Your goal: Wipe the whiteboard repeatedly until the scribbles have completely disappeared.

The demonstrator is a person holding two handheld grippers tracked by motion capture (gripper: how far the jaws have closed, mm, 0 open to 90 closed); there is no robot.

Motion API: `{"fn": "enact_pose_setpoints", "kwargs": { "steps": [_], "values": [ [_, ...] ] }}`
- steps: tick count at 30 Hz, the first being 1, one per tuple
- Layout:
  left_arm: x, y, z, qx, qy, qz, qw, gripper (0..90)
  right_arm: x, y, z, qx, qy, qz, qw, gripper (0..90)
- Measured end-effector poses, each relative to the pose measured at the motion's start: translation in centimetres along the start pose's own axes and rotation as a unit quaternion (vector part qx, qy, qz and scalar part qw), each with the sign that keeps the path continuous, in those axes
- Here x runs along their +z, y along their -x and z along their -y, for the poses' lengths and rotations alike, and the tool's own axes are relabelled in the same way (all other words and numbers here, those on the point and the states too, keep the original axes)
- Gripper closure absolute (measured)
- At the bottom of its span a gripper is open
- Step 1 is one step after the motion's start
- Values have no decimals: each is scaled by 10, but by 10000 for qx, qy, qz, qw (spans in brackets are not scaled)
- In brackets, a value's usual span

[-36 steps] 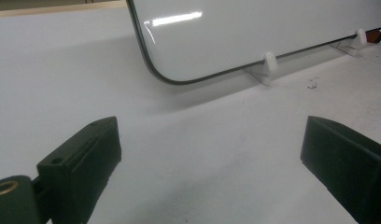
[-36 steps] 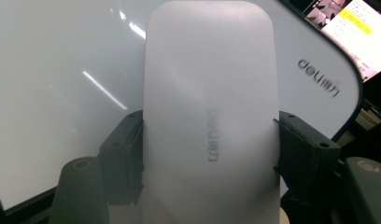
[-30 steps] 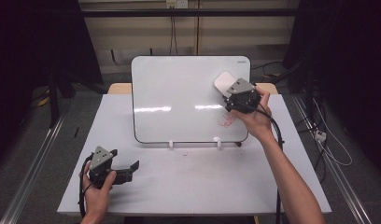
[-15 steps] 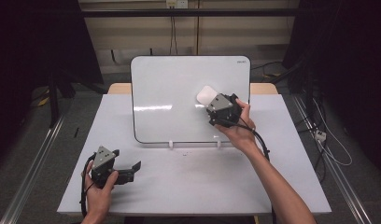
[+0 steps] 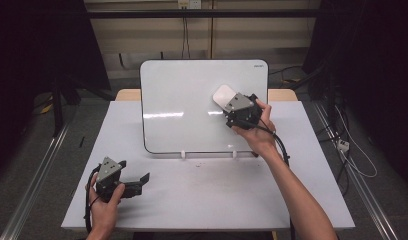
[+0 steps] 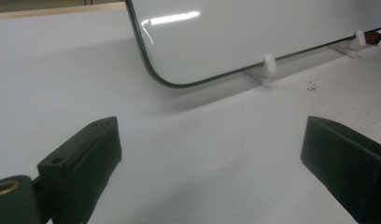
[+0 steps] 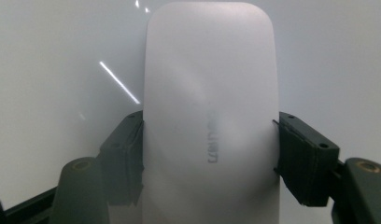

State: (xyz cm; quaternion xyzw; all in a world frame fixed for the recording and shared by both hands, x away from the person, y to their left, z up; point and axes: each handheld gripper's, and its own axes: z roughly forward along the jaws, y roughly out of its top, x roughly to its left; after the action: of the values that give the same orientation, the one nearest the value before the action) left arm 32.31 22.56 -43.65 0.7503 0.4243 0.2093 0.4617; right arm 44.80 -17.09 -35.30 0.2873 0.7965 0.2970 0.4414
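The right gripper (image 5: 231,102) is clenched on a white eraser (image 5: 224,96), its jaws pinching the long sides so the flat felt face can lie against the whiteboard (image 5: 192,90). In the right gripper view the eraser (image 7: 209,116) sits squarely between the two black pads, pressed onto the glossy board surface, a hold that looks meant for wiping. The board leans back on two small white feet (image 5: 182,154) at its lower edge, tilted toward the person so the face is easy to reach. Its surface looks clean under the glare. The left gripper (image 5: 142,179) rests low on the table (image 5: 202,200) near the front left corner, well apart from the board, jaws released and nothing between them, apparently parked out of the way while the other hand works
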Motion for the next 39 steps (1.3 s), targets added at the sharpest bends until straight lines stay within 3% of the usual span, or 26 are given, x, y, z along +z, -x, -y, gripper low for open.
{"fn": "enact_pose_setpoints", "kwargs": {
  "steps": [7,12,15,25,27,28,34,39],
  "values": [
    [-2,0,0,-7,7,-6,10000,51,0,35,-6,269,-51,277,9992,314],
    [-2,-1,0,-4,5,-17,10000,52,-2,47,-2,408,-14,337,9986,314],
    [-2,-1,0,-6,5,-14,10000,51,-3,41,-1,330,-7,471,9983,314],
    [-1,1,0,53,-2,-20,10000,52,-9,21,18,219,-63,398,9989,315],
    [0,1,0,34,-10,-28,10000,51,-9,15,22,227,-47,369,9991,314],
    [0,0,0,32,-18,-17,10000,51,-9,7,24,105,-61,327,9994,314],
    [-1,2,0,41,-4,-26,10000,51,-10,-9,27,52,-57,255,9996,314],
    [0,3,-1,89,1,-44,10000,51,-11,-29,28,-247,-88,143,9996,314]
  ]
}}
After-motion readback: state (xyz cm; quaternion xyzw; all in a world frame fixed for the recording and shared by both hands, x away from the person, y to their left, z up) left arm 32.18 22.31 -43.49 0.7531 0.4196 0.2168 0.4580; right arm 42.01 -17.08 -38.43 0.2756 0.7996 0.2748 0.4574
